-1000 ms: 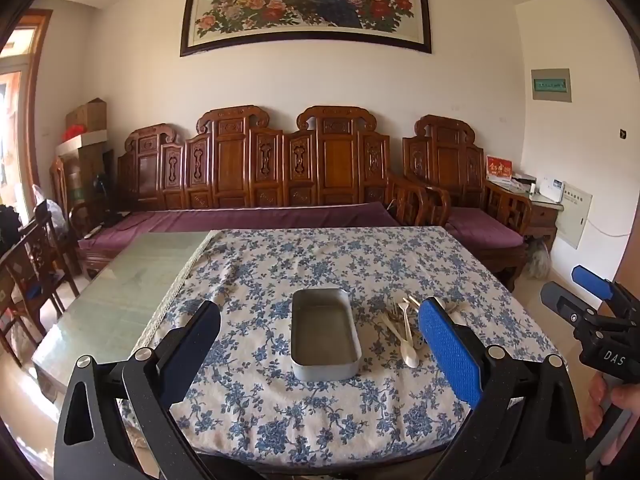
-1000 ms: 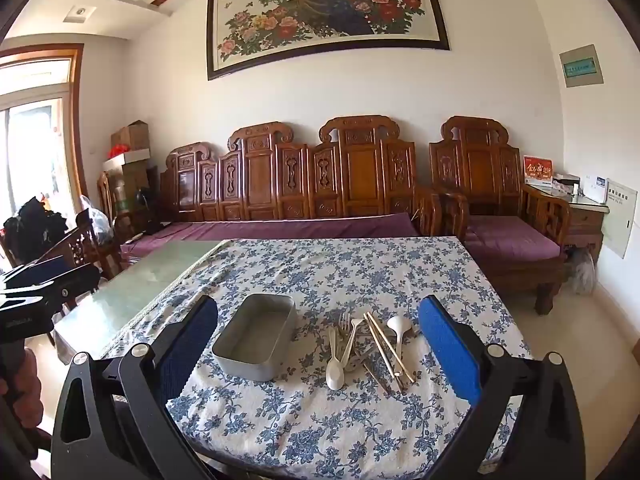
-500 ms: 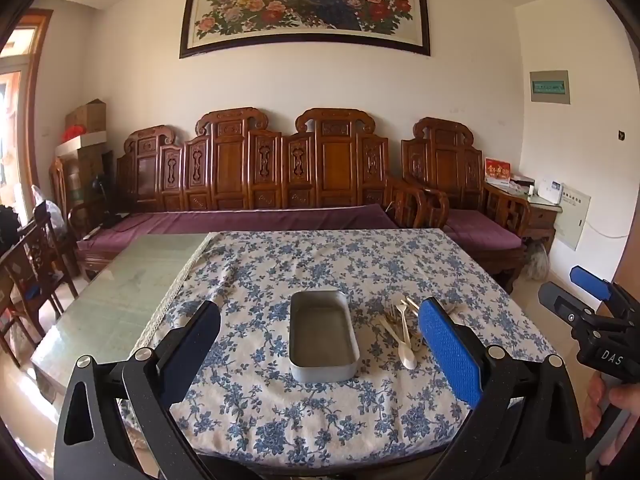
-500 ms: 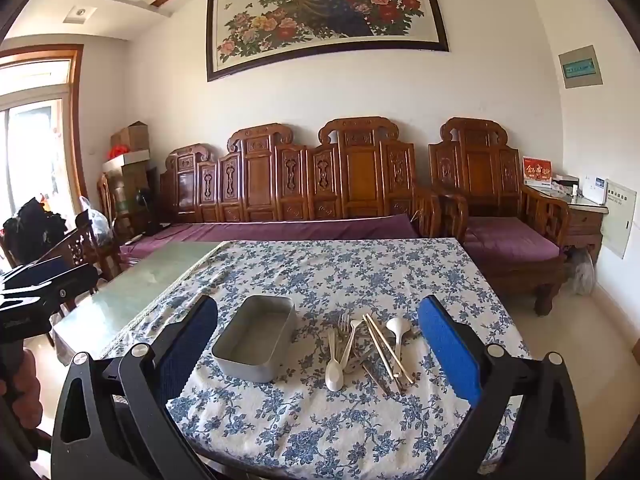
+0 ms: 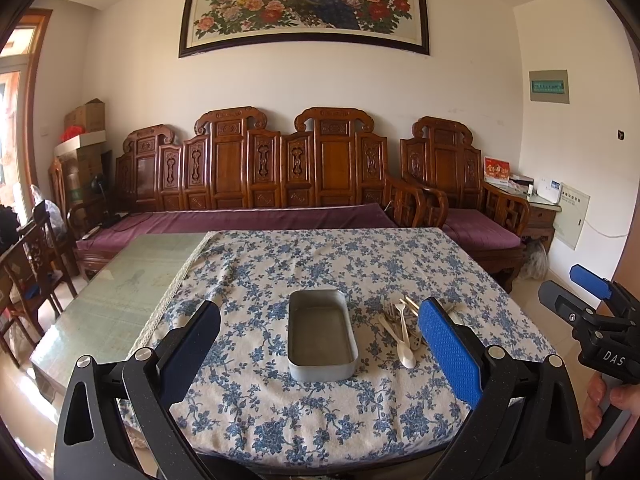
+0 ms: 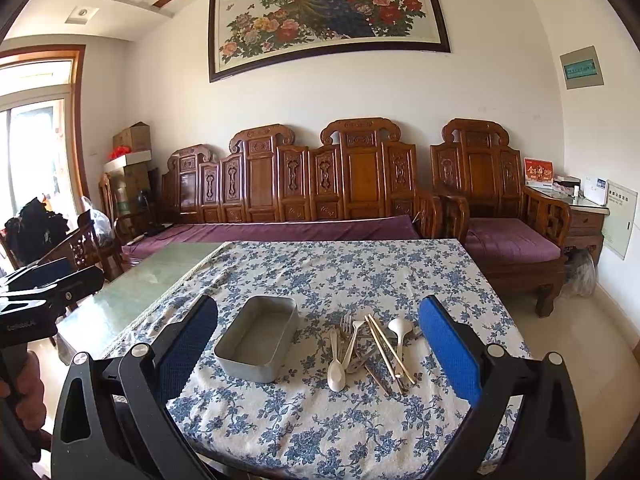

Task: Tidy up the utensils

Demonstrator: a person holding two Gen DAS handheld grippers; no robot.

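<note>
An empty grey metal tray (image 5: 321, 334) (image 6: 258, 338) sits on the blue-flowered tablecloth (image 5: 320, 264). To its right lies a pile of utensils (image 6: 370, 346) (image 5: 400, 330): white spoons, forks and chopsticks. My left gripper (image 5: 320, 354) hangs open in front of the table's near edge, in line with the tray, nothing between its fingers. My right gripper (image 6: 320, 352) is open too, facing the tray and the pile from the same edge. In the left wrist view, the right gripper's body appears at the right border, held by a hand (image 5: 612, 404).
Bare green glass tabletop (image 5: 120, 288) lies left of the cloth. A carved wooden bench with purple cushions (image 5: 248, 216) runs behind the table, an armchair (image 5: 472, 220) at the right. Dining chairs (image 5: 28, 272) stand at the left.
Both views have shifted only slightly; the tray and utensils sit a little lower in the frames. Nothing was grasped or moved on the table.
</note>
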